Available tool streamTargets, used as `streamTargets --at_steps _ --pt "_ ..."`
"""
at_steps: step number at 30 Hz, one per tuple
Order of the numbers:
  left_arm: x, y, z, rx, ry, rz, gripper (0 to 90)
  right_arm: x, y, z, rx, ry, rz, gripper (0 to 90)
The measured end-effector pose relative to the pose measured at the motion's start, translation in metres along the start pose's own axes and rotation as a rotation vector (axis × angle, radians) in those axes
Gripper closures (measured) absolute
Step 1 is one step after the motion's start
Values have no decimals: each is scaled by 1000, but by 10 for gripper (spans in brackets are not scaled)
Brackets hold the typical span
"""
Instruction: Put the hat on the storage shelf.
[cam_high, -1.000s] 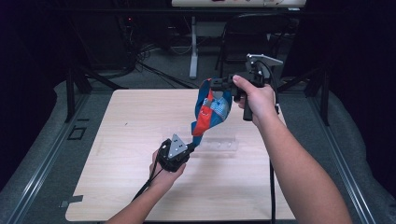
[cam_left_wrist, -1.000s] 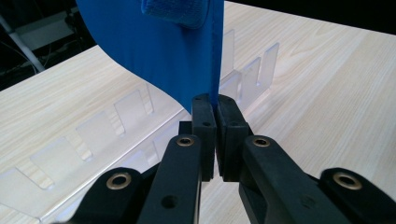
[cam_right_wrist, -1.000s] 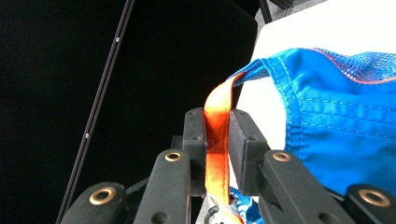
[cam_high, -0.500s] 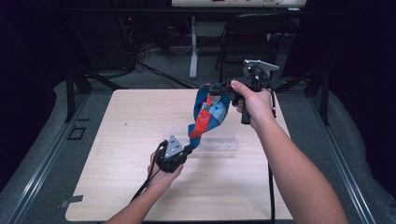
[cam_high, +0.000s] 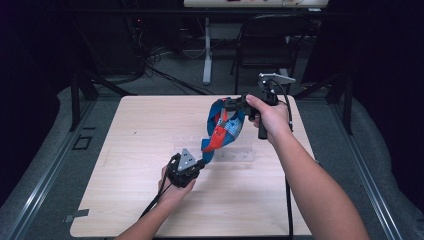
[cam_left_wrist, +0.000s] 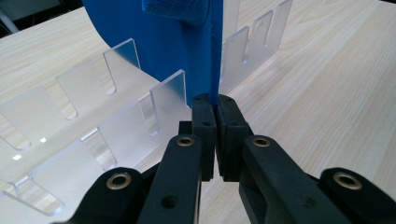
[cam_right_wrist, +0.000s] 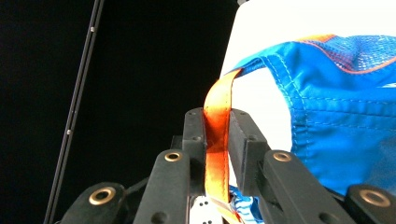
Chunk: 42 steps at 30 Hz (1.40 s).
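A blue fabric bag (cam_high: 225, 125) with an orange strap hangs stretched in the air between my two grippers, above the table's middle. My right gripper (cam_high: 231, 105) holds its upper end, shut on the orange strap (cam_right_wrist: 217, 135), and the blue bag (cam_right_wrist: 336, 112) spreads to the right of its jaws. My left gripper (cam_high: 200, 163) is lower and nearer, shut on the blue fabric's lower edge (cam_left_wrist: 212, 70). A clear acrylic slotted rack (cam_left_wrist: 116, 126) lies on the table just behind the left jaws, and the rack (cam_high: 235, 154) sits under the bag.
The light wooden table (cam_high: 125, 150) has bare room on its left half and along the front. A black chair (cam_high: 270, 45) and cables stand behind the table's far edge. Dark curtains close both sides.
The right gripper has drifted a little toward the left and down with the strap. The left gripper has shifted slightly left, and the bag stays stretched between them.
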<state>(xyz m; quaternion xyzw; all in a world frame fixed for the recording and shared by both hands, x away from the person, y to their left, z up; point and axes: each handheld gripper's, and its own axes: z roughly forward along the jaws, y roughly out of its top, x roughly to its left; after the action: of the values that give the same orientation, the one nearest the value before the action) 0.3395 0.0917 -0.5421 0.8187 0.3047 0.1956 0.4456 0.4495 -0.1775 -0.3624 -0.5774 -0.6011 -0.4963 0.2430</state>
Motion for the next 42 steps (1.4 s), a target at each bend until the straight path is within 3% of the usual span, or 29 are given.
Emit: streamTargets --at_steps 9,18,22,28,29,37,38,41,42 --pt "1 -1 0 -2 2 -13 873 -9 -1 -3 -7 -19 8 778" --pt "-1 0 -5 3 -3 -16 793 -16 -2 -8 2 -89 -7 775" --pt "0 0 -12 7 0 -5 760 -21 -3 -14 -6 -133 -14 771" --pt "3 -3 -21 26 -23 -43 718 -27 -3 -19 -6 -193 -25 754" --pt "3 -4 -24 37 -34 -49 692 -30 -4 -21 4 -232 -39 737" --pt "8 -10 -39 75 -29 -65 621 -38 -9 -29 -2 -314 -71 691" --pt "13 -13 -43 86 -26 -86 620 -40 -11 -31 -2 -351 -89 676" --pt "16 -16 -45 90 -32 -112 598 -43 -13 -33 -5 -380 -108 658" --pt "19 -20 -48 90 -35 -129 583 -47 -17 -35 -6 -414 -139 638"
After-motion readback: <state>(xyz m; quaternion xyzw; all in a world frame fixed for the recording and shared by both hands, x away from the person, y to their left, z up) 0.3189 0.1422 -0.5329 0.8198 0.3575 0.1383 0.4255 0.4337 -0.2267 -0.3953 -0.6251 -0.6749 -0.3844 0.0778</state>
